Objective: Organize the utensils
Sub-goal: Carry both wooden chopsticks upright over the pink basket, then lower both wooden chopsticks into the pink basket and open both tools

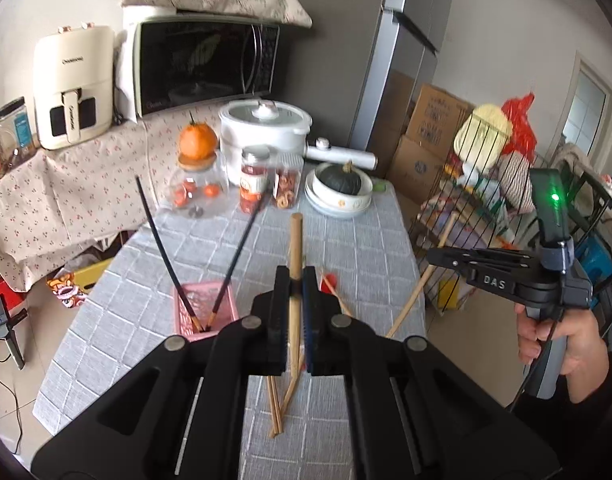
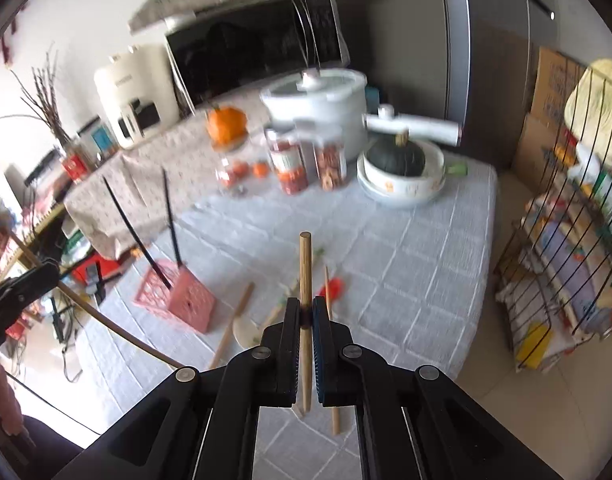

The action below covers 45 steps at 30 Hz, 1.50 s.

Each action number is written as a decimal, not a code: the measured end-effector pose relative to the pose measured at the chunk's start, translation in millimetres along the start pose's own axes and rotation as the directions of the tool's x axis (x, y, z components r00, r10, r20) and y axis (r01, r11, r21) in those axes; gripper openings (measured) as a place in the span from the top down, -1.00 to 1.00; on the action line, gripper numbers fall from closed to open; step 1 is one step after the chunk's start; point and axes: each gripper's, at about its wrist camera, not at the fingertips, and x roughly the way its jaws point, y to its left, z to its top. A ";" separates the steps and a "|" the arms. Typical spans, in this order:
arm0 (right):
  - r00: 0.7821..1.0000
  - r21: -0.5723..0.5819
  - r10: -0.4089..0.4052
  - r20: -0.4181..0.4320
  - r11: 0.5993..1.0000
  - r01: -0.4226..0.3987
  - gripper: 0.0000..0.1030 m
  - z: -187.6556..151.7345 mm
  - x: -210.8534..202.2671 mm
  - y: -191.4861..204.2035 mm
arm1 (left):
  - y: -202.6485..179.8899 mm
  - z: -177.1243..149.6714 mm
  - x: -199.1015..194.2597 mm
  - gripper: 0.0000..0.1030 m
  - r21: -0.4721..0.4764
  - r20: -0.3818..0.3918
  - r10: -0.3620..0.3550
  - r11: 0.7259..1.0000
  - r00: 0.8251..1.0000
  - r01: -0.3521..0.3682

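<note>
A wooden chopstick is clamped between the closed jaws of the left gripper, its free end pointing away toward the far side of the table, which is covered with a grey checked cloth. The right gripper is likewise closed tight on a second wooden chopstick, which is held nearly upright in the right wrist view, above the tabletop. A pink basket is seen on the near left part of the table, and two black chopsticks are stood in it, leaning apart. More wooden chopsticks are left lying loose on the cloth below the left gripper, to the right of the basket; a pale spoon and a small red utensil lie near them. At the far edge of the table, jars, a white pot and a bowl holding a dark green squash are grouped together.
</note>
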 end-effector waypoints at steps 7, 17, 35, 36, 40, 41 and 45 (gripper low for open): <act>0.987 -0.015 0.047 0.152 0.999 -0.045 0.89 18.5 -43.4 12.4 | 18.3 13.1 -21.0 0.87 -0.049 0.117 0.029 0.999 0.993 -0.023; 0.955 -0.064 0.143 0.258 0.989 -0.130 0.89 41.1 -62.4 48.9 | 48.9 23.8 -27.5 0.87 -0.105 0.216 0.161 0.984 0.963 -0.141; 0.951 -0.087 0.213 0.224 0.976 -0.199 0.89 42.3 -24.9 87.9 | 75.0 9.4 51.3 0.87 -0.081 -0.010 0.230 0.970 0.973 -0.230; 0.950 -0.087 0.219 0.221 0.975 -0.204 0.89 42.2 -23.9 88.9 | 76.3 8.6 55.9 0.87 -0.081 -0.027 0.227 0.970 0.974 -0.228; 0.943 -0.091 0.246 0.222 0.969 -0.232 0.89 42.2 -20.4 94.6 | 84.7 6.2 71.9 0.87 -0.094 -0.095 0.205 0.972 0.974 -0.213; 0.941 -0.091 0.253 0.225 0.967 -0.238 0.89 42.3 -19.6 96.0 | 87.3 5.6 74.6 0.87 -0.104 -0.102 0.196 0.973 0.975 -0.206; 0.932 -0.085 0.277 0.235 0.961 -0.264 0.89 43.8 -16.3 99.6 | 92.6 6.3 75.5 0.68 -0.146 -0.076 0.143 0.977 0.987 -0.153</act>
